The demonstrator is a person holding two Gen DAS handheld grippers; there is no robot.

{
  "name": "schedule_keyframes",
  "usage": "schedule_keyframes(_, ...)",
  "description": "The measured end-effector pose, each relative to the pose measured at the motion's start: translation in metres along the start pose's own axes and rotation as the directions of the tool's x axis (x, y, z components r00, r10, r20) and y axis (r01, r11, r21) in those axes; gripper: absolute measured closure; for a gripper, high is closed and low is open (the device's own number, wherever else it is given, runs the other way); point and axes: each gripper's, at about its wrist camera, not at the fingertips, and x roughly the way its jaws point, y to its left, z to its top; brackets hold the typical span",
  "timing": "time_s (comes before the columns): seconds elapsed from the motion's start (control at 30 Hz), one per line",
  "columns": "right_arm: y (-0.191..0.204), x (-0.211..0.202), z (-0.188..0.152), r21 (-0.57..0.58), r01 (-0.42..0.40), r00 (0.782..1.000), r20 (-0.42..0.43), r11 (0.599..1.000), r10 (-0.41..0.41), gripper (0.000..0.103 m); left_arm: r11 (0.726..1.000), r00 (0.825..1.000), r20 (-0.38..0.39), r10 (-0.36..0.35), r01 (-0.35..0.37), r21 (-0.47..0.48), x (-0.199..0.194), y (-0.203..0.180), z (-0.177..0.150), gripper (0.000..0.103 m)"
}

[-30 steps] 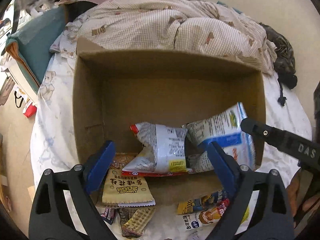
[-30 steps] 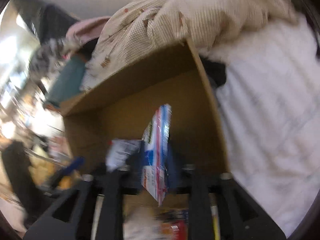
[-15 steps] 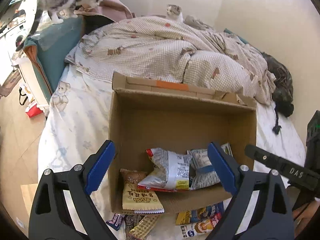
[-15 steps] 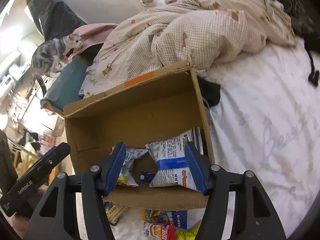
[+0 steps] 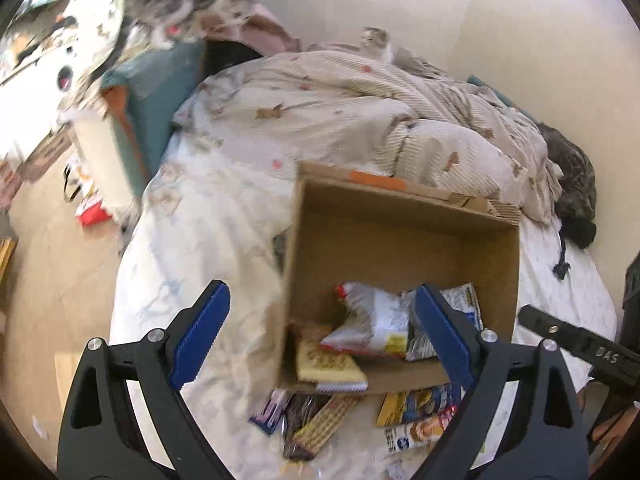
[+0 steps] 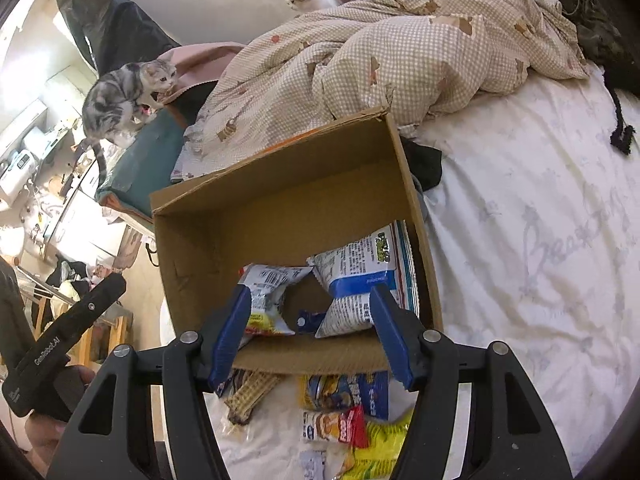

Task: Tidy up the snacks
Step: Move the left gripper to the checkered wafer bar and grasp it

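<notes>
Hovering over the open brown cardboard box [image 6: 280,208] on the bed, both grippers are empty-jawed: left gripper [image 5: 320,336] wide, right gripper [image 6: 310,334] just opened, blue-and-white snack bag [image 6: 360,280] dropped inside.

Matt cardboard box [image 6: 280,216] — glossy foil snack packets [image 6: 360,280].

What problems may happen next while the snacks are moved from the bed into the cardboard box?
1. The grey tabby cat crouches on the teal cushion facing the bed; it may jump in and disturb the work.
2. The cardboard box stands on soft bedding, so a push on its wall may tip it.
3. The loose packets lie crowded against the box's near wall, some overlapping, so the open right gripper may catch two at once.
</notes>
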Motion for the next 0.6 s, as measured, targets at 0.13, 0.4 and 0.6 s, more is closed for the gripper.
schedule_keyframes(0.13, -0.004, -0.012, -0.011, 0.016, -0.004, 1.0, 0.001, 1.0, 0.004, 0.024, 0.999, 0.999, -0.042, 0.022, -0.024, -0.041, -0.007, 0.016, -0.017, 0.011)
schedule_keyframes(0.4, -0.011, -0.027, -0.043, 0.059, 0.001, 0.999, -0.037, 0.998, 0.001, 0.018, 0.998, 0.993, -0.106, 0.058, -0.061, -0.022, -0.017, 0.025, -0.05, 0.011)
schedule_keyframes(0.6, -0.013, -0.033, -0.067, 0.067, 0.008, 0.997, -0.073, 0.998, -0.003, 0.018, 0.997, 0.986, -0.155, 0.069, -0.072, -0.011, -0.017, 0.028, -0.07, 0.011)
